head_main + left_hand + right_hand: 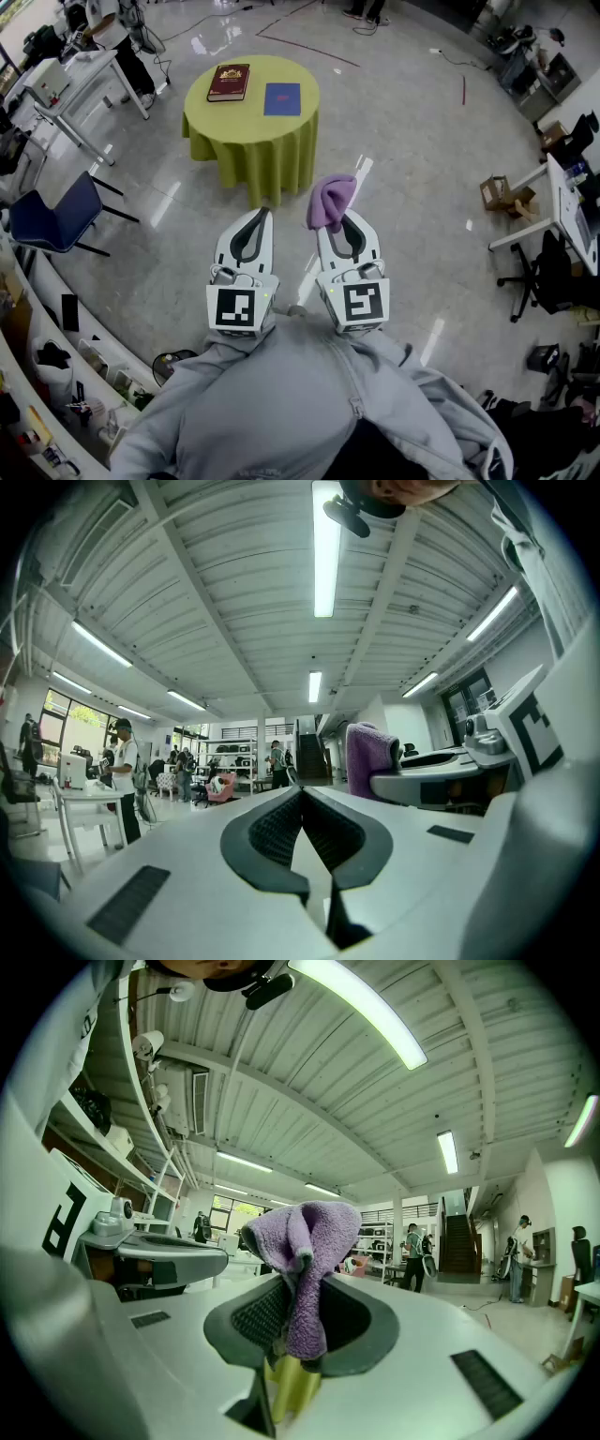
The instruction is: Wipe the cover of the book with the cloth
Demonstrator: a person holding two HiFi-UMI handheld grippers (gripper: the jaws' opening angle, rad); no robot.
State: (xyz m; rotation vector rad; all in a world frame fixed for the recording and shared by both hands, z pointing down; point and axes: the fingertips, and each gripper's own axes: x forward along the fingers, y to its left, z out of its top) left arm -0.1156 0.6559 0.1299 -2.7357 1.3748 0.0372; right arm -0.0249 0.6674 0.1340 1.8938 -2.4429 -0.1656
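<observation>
Cloth [305, 1251] hides tips of the right gripper [296, 1283], jaws clamping it; left gripper [302, 797] jaws pressed together.

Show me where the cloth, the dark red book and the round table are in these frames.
purple cloth [305, 1279], right gripper view, the fold hanging between the jaws.
dark red book [228, 82], head view, middle of its cover.
round table [251, 122], head view, bare yellow-green top.
</observation>
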